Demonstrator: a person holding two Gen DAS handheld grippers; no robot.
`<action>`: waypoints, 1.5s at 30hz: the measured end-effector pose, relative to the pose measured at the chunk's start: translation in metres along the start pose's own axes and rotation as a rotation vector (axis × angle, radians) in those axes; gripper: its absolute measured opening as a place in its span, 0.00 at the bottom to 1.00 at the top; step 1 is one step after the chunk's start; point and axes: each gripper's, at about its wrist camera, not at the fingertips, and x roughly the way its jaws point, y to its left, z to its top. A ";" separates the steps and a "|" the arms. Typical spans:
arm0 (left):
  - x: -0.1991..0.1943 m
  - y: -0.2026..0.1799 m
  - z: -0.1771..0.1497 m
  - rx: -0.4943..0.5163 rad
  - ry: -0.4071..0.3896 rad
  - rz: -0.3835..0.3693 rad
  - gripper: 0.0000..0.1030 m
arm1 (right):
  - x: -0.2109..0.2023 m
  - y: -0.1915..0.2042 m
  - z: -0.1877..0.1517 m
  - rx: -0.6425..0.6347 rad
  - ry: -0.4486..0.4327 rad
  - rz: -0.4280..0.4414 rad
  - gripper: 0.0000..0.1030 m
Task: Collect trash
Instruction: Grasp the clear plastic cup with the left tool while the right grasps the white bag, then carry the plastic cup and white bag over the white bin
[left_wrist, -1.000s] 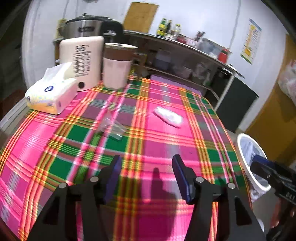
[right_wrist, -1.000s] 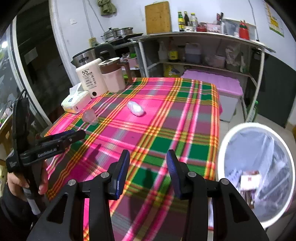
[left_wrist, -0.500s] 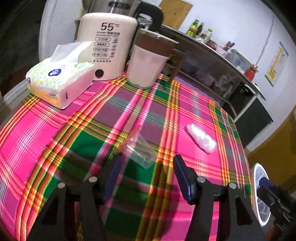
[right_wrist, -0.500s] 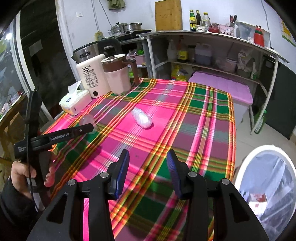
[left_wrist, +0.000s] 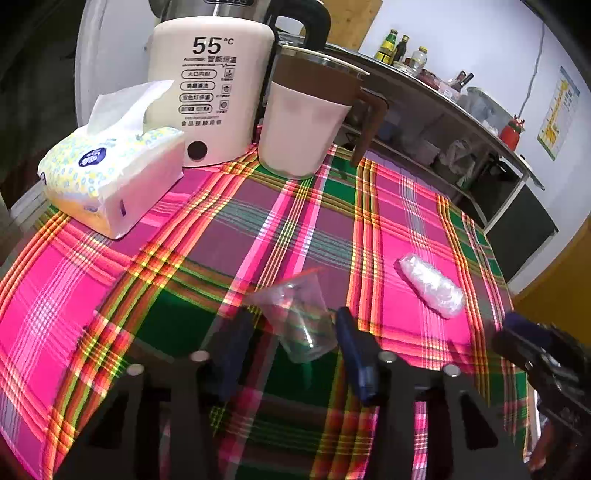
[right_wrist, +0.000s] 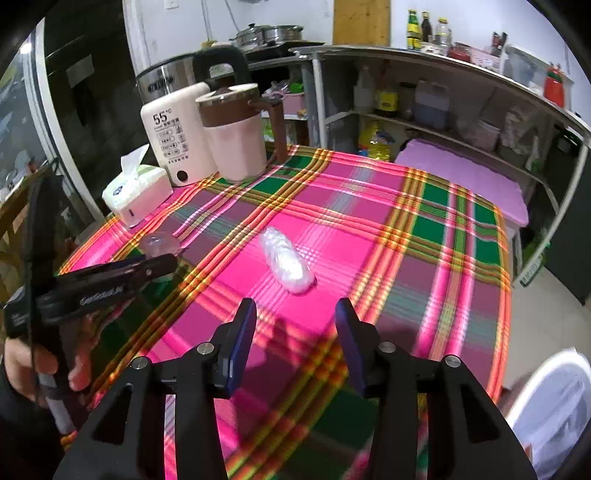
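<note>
A clear plastic cup (left_wrist: 295, 317) lies on its side on the plaid tablecloth (left_wrist: 184, 295). My left gripper (left_wrist: 291, 332) is open, and the cup lies between its fingertips. The cup also shows in the right wrist view (right_wrist: 160, 244), just beyond the left gripper (right_wrist: 162, 264). A crumpled clear plastic wad (left_wrist: 432, 284) lies to the cup's right. My right gripper (right_wrist: 295, 314) is open and empty, just short of the wad (right_wrist: 288, 266). A white trash bin (right_wrist: 554, 417) with a liner stands on the floor at the lower right.
A tissue pack (left_wrist: 110, 173), a cream kettle (left_wrist: 210, 88) and a pink jug with a brown lid (left_wrist: 310, 122) stand at the table's far left. Metal shelving (right_wrist: 443, 99) with bottles stands behind the table.
My left gripper has moved forward, so the clear cup now lies between its fingers. My right gripper has moved from beside the bin toward the plastic wad.
</note>
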 end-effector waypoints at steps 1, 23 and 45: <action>0.000 0.000 0.000 0.006 0.001 -0.001 0.36 | 0.006 0.001 0.003 -0.008 0.007 0.002 0.44; -0.013 -0.012 -0.008 0.094 0.006 -0.085 0.30 | 0.045 0.003 0.016 0.023 0.065 0.008 0.26; -0.082 -0.101 -0.057 0.284 -0.013 -0.240 0.30 | -0.106 -0.021 -0.082 0.219 -0.079 -0.080 0.26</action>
